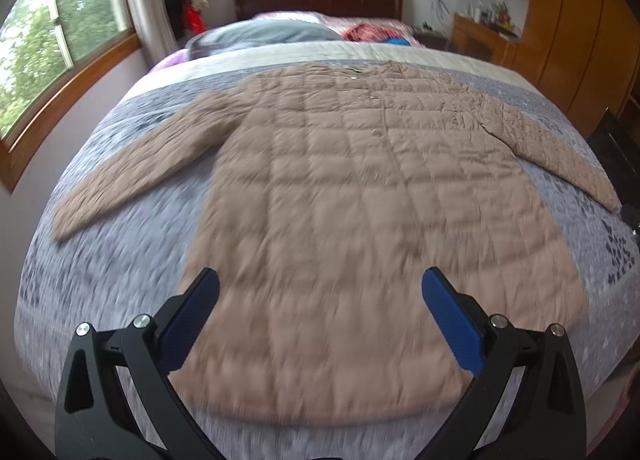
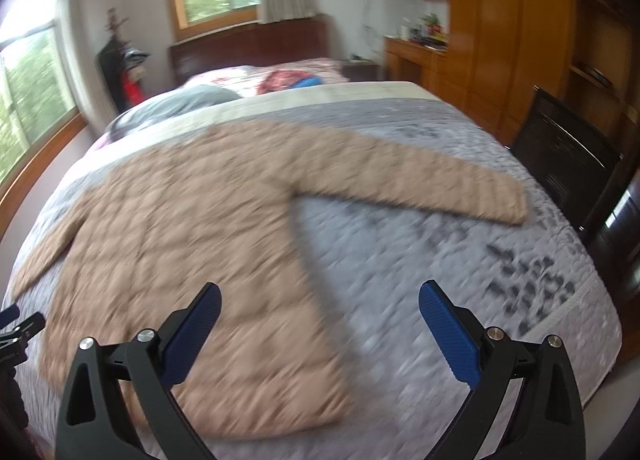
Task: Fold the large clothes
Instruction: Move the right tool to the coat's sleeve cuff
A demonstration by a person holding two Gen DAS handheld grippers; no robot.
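A tan quilted coat (image 1: 340, 188) lies flat on the bed with both sleeves spread out to the sides, collar toward the headboard. My left gripper (image 1: 320, 292) is open and empty, held above the coat's hem. In the right wrist view the coat (image 2: 192, 228) fills the left half, with its right sleeve (image 2: 440, 184) stretched toward the bed's right edge. My right gripper (image 2: 320, 304) is open and empty above the coat's lower right corner. The left gripper's black frame (image 2: 16, 336) shows at the left edge of that view.
The bed carries a grey patterned quilt (image 1: 120, 260), with pillows and bedding (image 1: 272, 32) at the headboard. Windows (image 1: 60, 44) line the left wall. A wooden wardrobe (image 2: 520, 40) and a dark chair (image 2: 568, 168) stand to the right of the bed.
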